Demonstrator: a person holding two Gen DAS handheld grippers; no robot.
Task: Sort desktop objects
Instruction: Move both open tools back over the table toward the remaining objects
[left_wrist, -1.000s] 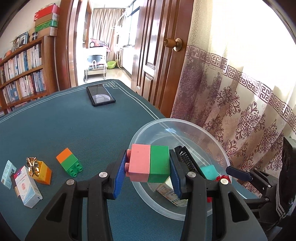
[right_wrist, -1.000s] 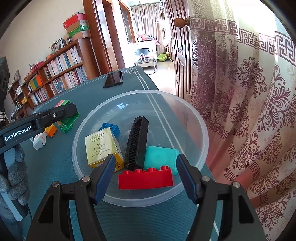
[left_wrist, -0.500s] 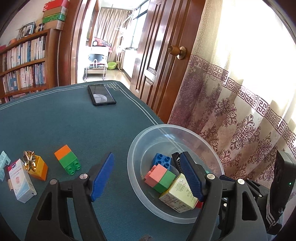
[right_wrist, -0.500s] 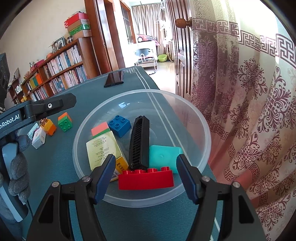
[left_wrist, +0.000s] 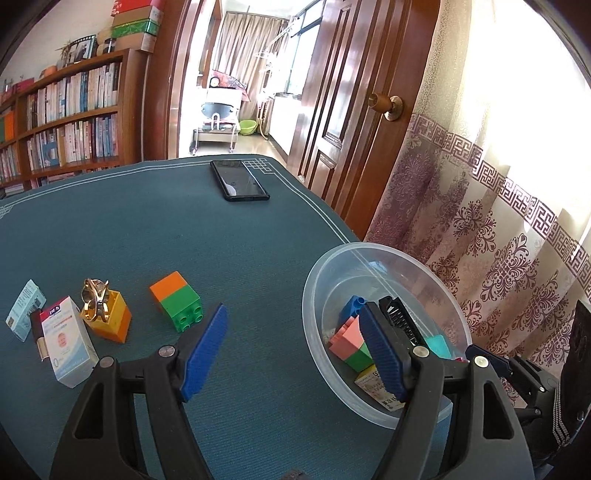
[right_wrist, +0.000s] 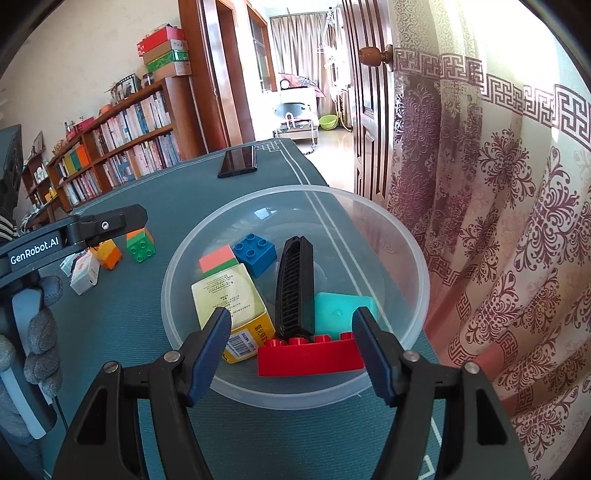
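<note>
A clear plastic bowl (right_wrist: 369, 206) (left_wrist: 369, 254) holds a pink-green block (right_wrist: 218, 260) (left_wrist: 349, 341), a blue block (right_wrist: 255, 253), a yellow box (right_wrist: 229, 299), a black comb (right_wrist: 295, 288), a teal piece (right_wrist: 343, 306) and a red brick (right_wrist: 308, 356). My left gripper (left_wrist: 295, 350) is open and empty, over the bowl's left rim. My right gripper (right_wrist: 291, 354) is open and empty at the bowl's near rim. On the mat lie an orange-green block (left_wrist: 176, 301) (right_wrist: 140, 243), an orange block with a gold clip (left_wrist: 107, 314), a white box (left_wrist: 68, 341) and a small card (left_wrist: 24, 308).
A black phone (left_wrist: 239, 180) (right_wrist: 238, 161) lies at the far end of the green table mat (left_wrist: 147, 229). A patterned curtain (left_wrist: 498, 221) and a wooden door stand to the right. A bookshelf (left_wrist: 66, 125) is behind the table.
My left gripper opened and dropped the pink-green block into the bowl, then drew back to the left. The right gripper has barely moved.
</note>
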